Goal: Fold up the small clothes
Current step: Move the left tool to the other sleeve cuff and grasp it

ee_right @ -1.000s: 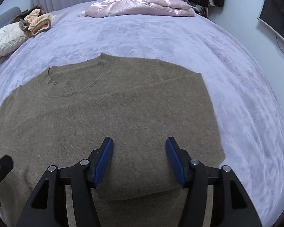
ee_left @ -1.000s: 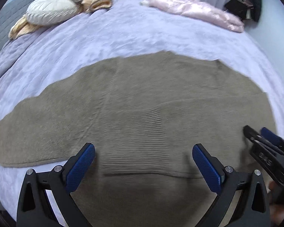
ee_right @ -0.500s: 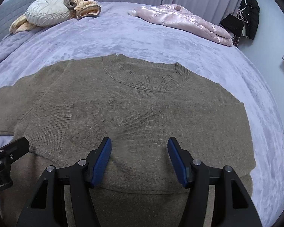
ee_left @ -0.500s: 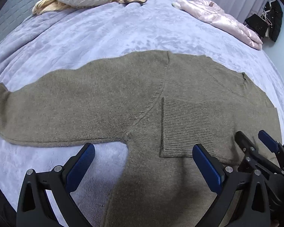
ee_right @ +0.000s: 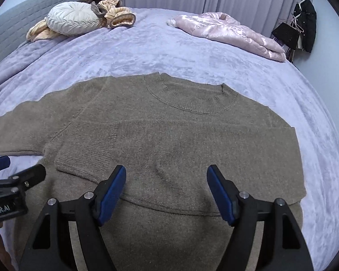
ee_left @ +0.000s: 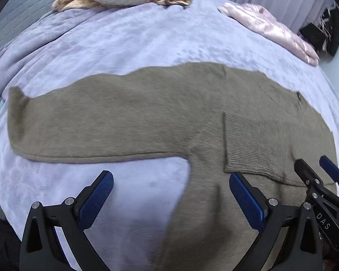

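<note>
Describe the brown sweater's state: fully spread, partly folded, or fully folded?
Partly folded: on the sweater one sleeve lies across the chest, ribbed cuff on top; the other sleeve stretches flat.

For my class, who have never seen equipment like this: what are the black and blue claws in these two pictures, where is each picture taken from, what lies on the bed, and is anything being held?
There is no robot here. A person holds a pair of hand-operated tongs in each hand, and a wide-angle camera on each looks forward along its two blue-padded fingers. One picture looks out from the left tongs, the other from the right tongs; each also catches the other pair at its edge.

On the lilac bedspread lies a brown sweater, front up. One sleeve is already folded across the chest, its ribbed cuff on top; the other sleeve lies stretched out sideways. Farther back are a pink jacket and a round cushion.

Both tongs are open above the sweater and hold nothing. The right pair's jaws have just been opening.
</note>
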Available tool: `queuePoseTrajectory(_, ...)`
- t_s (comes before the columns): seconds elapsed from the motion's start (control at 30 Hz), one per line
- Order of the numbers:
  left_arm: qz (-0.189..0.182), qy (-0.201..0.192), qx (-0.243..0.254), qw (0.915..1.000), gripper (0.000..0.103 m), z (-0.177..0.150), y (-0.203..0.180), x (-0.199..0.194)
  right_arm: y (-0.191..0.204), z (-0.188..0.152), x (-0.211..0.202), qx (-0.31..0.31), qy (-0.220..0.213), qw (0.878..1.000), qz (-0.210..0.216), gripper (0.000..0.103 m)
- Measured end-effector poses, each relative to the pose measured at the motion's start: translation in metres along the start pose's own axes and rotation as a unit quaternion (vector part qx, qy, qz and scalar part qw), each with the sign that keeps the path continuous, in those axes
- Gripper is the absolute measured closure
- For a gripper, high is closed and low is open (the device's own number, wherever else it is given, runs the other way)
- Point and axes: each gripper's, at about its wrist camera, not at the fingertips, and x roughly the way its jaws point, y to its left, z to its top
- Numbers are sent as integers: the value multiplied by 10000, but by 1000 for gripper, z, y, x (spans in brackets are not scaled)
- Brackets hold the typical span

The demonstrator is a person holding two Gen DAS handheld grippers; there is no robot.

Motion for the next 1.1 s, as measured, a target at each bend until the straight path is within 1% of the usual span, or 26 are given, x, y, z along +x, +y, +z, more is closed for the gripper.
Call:
queuePoseTrajectory(0.17,88,-12,-434,9990,0,-3,40,0,8,0,-6,-31,-89,9999,63,26)
queuePoseTrajectory(0.3,161,111,-665,9976,0,-10,61,7,16,-2,-2,-65,-49,9999,145,25)
queuePoseTrajectory(0.37,161,158,-703,9973,0,-13,66,10,20,-2,5,-39,16,9998,212,25)
queuePoseTrajectory(0.47,168,143,-680,9974,0,-17,66,10,27,-3,26,4,355,9986,386,25)
queuePoseTrajectory(0.5,156,137,-661,9976,0,-17,66,9,31,-4,31,-24,433,9981,437,25)
queuePoseTrajectory(0.53,145,131,-641,9978,0,-17,65,9,35,-5,34,-93,454,9981,407,22)
queuePoseTrajectory(0.57,144,115,-632,9978,0,-17,65,8,41,-5,35,-186,438,9982,358,22)
queuePoseTrajectory(0.6,153,101,-632,9978,0,-17,65,8,47,-5,34,-270,436,9979,395,22)
queuePoseTrajectory(0.7,157,61,-637,9978,0,-16,68,4,63,-6,30,-464,435,9949,781,22)
queuePoseTrajectory(0.77,177,6,-667,9976,0,-16,73,-1,74,-6,26,-594,366,9938,866,22)
queuePoseTrajectory(0.87,215,-81,-772,9968,0,-13,89,-6,81,-5,17,-603,246,9927,1018,22)
queuePoseTrajectory(0.93,327,-196,-929,9949,0,-11,106,-11,83,-4,10,-606,136,9926,1039,22)
queuePoseTrajectory(1.0,512,-437,-1195,9906,0,-11,128,-19,85,-3,2,-652,16,9930,980,22)
queuePoseTrajectory(1.1,756,-719,-1680,9802,0,-10,169,-27,83,-3,-5,-640,-86,9932,970,22)
